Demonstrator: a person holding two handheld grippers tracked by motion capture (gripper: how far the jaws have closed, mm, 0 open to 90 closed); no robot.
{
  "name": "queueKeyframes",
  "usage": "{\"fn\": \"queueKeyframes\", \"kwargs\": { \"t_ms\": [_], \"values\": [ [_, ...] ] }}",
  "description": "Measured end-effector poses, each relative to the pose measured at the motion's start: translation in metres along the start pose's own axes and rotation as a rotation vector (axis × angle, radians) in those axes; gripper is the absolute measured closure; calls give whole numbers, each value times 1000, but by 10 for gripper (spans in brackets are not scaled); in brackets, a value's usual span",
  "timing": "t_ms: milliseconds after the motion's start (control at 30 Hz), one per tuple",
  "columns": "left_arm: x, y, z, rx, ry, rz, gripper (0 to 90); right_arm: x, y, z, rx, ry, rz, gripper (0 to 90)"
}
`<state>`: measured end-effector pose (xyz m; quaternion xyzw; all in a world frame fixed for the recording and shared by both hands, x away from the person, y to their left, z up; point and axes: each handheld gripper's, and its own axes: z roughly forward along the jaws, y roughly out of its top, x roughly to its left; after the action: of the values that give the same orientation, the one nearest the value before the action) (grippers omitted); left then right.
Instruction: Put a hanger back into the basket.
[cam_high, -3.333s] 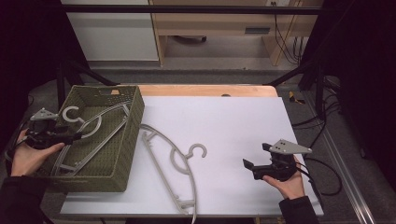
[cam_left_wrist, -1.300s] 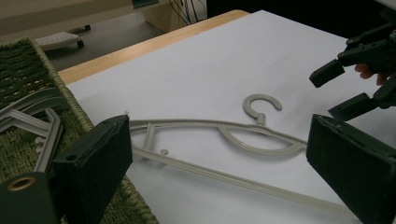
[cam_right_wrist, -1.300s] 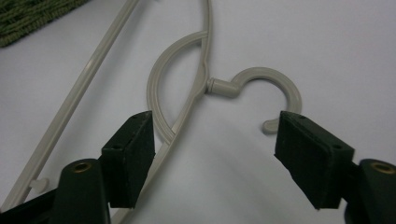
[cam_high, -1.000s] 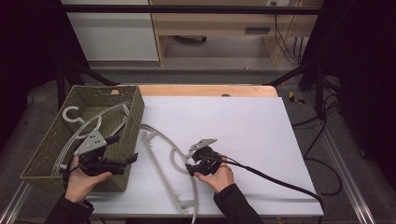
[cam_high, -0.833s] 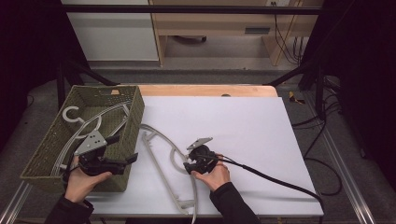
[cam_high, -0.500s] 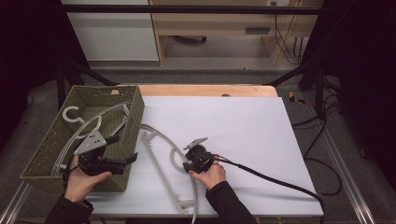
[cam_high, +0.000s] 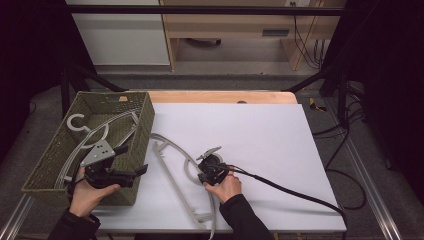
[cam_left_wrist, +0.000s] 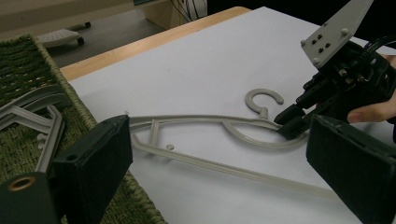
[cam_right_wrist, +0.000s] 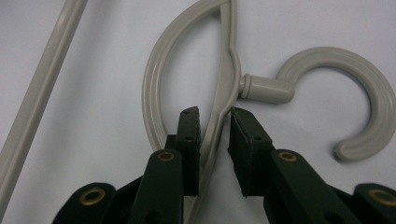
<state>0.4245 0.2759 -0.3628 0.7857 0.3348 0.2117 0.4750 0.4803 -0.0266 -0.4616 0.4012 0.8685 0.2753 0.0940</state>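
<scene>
High view: the green woven basket (cam_high: 55, 165) stands at the left edge of the white table (cam_high: 280, 130) and serves as the landmark here. At least one grey hanger (cam_high: 95, 131) already lies inside it, its hook toward the basket's far end. A second grey hanger, the loose hanger (cam_high: 172, 150), lies flat on the table just to the right of the basket, its far end near the basket's right wall and its hook pointing away from the basket. The right gripper (cam_high: 204, 172) sits on that hanger close to the hook. The left gripper (cam_high: 135, 172) rests at the basket's near right corner, holding nothing.

Left gripper view: its own two jaws stand wide apart with only table between them. Past the basket's rim (cam_left_wrist: 88, 116), the loose hanger (cam_left_wrist: 196, 123) stretches across the table, and the right gripper (cam_left_wrist: 292, 126) has its tips on the hanger's arm just beside the hook.

Right gripper view: the jaws have just been closing, and the hanger's thin arm (cam_right_wrist: 219, 107) runs up between the pads (cam_right_wrist: 190, 140). A slim gap shows on the right-hand side, so I judge them nearly pressed on the arm but not yet pinching it.

Judged from this, the work is partly done: one hanger is packed, the other is still on the table beside the basket. What is left is to finish the pinch, lift the hanger and lay it in the basket.
</scene>
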Motion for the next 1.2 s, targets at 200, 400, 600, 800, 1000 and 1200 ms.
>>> {"fn": "queueKeyframes", "kwargs": {
  "t_ms": [200, 400, 600, 800, 1000, 1200],
  "values": [
    [0, 0, 0, 5, -2, 1, 69, -6, -1, -4, 32, -36, -15, 785],
    [-1, 0, 1, 9, -1, 4, 69, -19, -6, -10, 51, -44, 13, 830],
    [-1, 0, 1, 11, -6, 6, 70, -31, -13, -18, 72, -21, -26, 830],
    [-2, 0, 2, 19, -11, 11, 69, -39, -23, -23, 52, -1, -54, 779],
    [-4, 0, 3, 20, -12, 13, 69, -39, -23, -22, 40, -5, -52, 724],
    [-4, 0, 3, 24, -15, 16, 69, -38, -24, -20, 43, -27, -54, 783]
  ]
}}
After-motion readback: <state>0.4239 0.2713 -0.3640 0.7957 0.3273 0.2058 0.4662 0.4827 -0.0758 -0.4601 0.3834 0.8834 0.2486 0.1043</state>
